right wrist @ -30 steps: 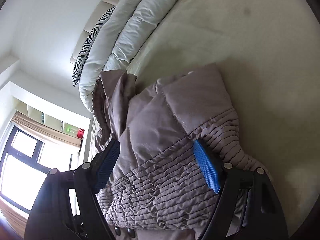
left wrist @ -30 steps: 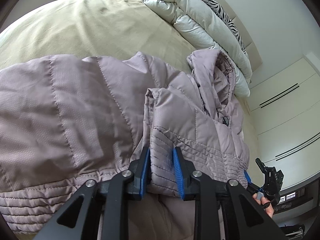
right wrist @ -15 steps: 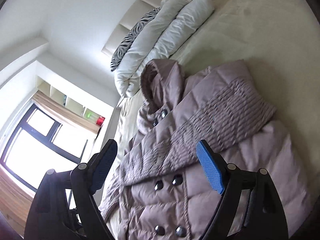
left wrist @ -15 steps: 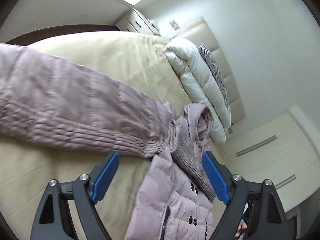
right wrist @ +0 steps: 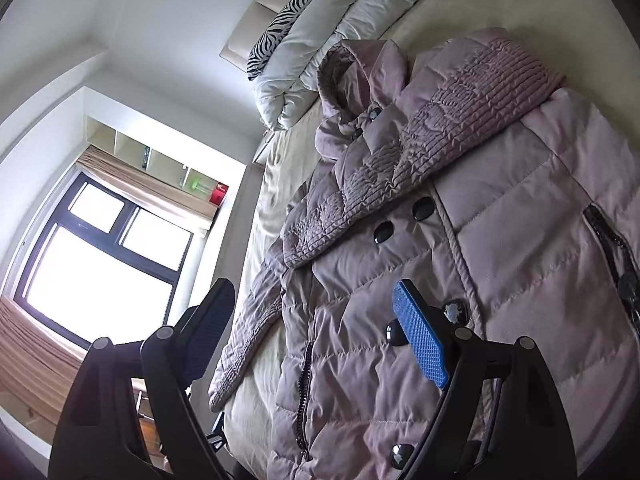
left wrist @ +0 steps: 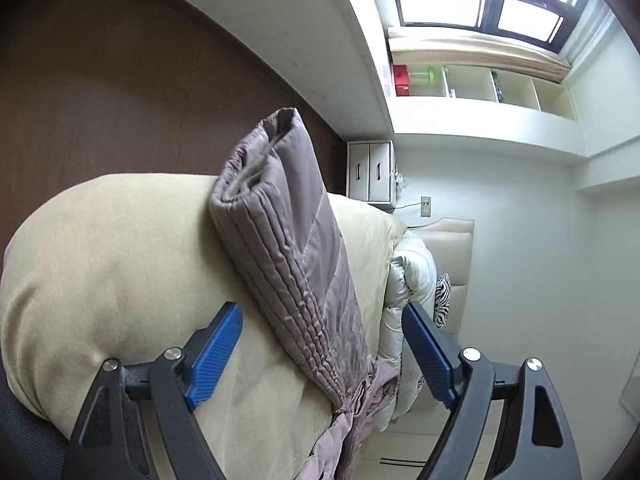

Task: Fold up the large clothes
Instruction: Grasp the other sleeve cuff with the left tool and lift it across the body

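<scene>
A mauve puffer coat (right wrist: 500, 220) lies front-up on a beige bed (right wrist: 276, 184), hood toward the pillows. One sleeve (right wrist: 440, 120) is folded across its chest. The other sleeve (right wrist: 244, 340) stretches out to the bed's side edge; in the left wrist view its ribbed cuff (left wrist: 280, 216) sticks out past the edge. My left gripper (left wrist: 320, 352) is open and empty, with the sleeve lying between and beyond its fingers. My right gripper (right wrist: 316, 336) is open and empty above the coat's lower front.
White folded duvets (right wrist: 352, 20) and a zebra pillow (right wrist: 288, 20) lie at the headboard. A window (right wrist: 100, 256) and wall shelves (left wrist: 480, 84) stand past the bed's side. A white drawer unit (left wrist: 370, 170) is by the bed. Dark wood floor (left wrist: 120, 92) lies beside the bed.
Both grippers have let go and drawn back from the coat. The left gripper, shut on the sleeve a second ago, is open and has swung to the outstretched sleeve at the bed's edge.
</scene>
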`<state>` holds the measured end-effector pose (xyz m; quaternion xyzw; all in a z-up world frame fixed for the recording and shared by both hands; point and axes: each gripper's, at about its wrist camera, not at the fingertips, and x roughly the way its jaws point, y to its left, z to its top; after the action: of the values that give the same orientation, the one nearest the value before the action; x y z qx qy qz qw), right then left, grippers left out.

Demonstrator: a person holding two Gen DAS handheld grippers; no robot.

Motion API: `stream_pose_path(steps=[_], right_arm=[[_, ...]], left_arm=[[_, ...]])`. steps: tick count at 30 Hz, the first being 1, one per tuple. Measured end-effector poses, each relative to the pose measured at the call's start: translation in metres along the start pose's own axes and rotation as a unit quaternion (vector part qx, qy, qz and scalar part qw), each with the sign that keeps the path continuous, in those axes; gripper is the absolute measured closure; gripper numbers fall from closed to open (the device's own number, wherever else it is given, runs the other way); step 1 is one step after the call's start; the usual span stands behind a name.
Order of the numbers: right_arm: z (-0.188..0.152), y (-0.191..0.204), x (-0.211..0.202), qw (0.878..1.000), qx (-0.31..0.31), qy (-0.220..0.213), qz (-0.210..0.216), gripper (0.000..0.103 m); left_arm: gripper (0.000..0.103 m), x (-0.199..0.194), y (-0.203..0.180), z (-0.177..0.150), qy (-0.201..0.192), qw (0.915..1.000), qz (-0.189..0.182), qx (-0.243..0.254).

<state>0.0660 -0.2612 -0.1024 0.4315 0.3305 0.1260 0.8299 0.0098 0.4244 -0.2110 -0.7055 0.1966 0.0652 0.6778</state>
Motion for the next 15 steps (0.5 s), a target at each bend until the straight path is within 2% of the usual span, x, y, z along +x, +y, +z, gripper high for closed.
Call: stream_pose_path(steps=[2,5,6,7,8,9,10,12,14,15], right_arm=[[-0.006,0.002,-0.003,1.0,-0.003,0.0,-0.005,0.021],[-0.008,0.0,-0.01,1.0,0.001,-0.001,-0.007,0.021],[-0.01,-0.001,-0.012,1.0,0.001,-0.002,-0.008,0.021],[-0.012,-0.002,-0.013,1.0,0.0,-0.002,-0.011,0.021],[-0.014,-0.003,-0.013,1.0,0.0,0.0,-0.013,0.021],[-0.016,-0.005,-0.014,1.0,0.0,0.002,-0.013,0.021],[-0.018,-0.007,-0.014,1.0,0.0,0.004,-0.013,0.021],[-0.023,-0.01,-0.015,1.0,-0.001,0.006,-0.016,0.021],[-0.025,-0.012,-0.016,1.0,-0.001,0.011,-0.014,0.021],[-0.026,-0.014,-0.016,1.0,-0.001,0.014,-0.011,0.021]], left_arm=[[0.019,0.005,0.001,0.009,-0.014,0.9999,0.001,-0.01],[0.03,0.009,0.014,0.019,-0.032,0.9974,0.0,-0.064],[0.041,0.01,0.014,0.021,-0.038,0.997,0.005,-0.068],[0.061,0.011,0.016,0.026,-0.042,0.9968,0.016,-0.067],[0.076,0.014,0.018,0.028,-0.04,0.9967,0.026,-0.066],[0.084,0.018,0.021,0.03,-0.036,0.9964,0.029,-0.071],[0.085,0.018,0.022,0.031,-0.036,0.9962,0.03,-0.073],[0.085,0.015,0.008,0.028,-0.038,0.9979,0.035,-0.038],[0.085,0.012,-0.024,0.016,-0.041,0.9974,0.045,0.04],[0.086,0.013,-0.045,0.005,-0.036,0.9941,0.048,0.09]])
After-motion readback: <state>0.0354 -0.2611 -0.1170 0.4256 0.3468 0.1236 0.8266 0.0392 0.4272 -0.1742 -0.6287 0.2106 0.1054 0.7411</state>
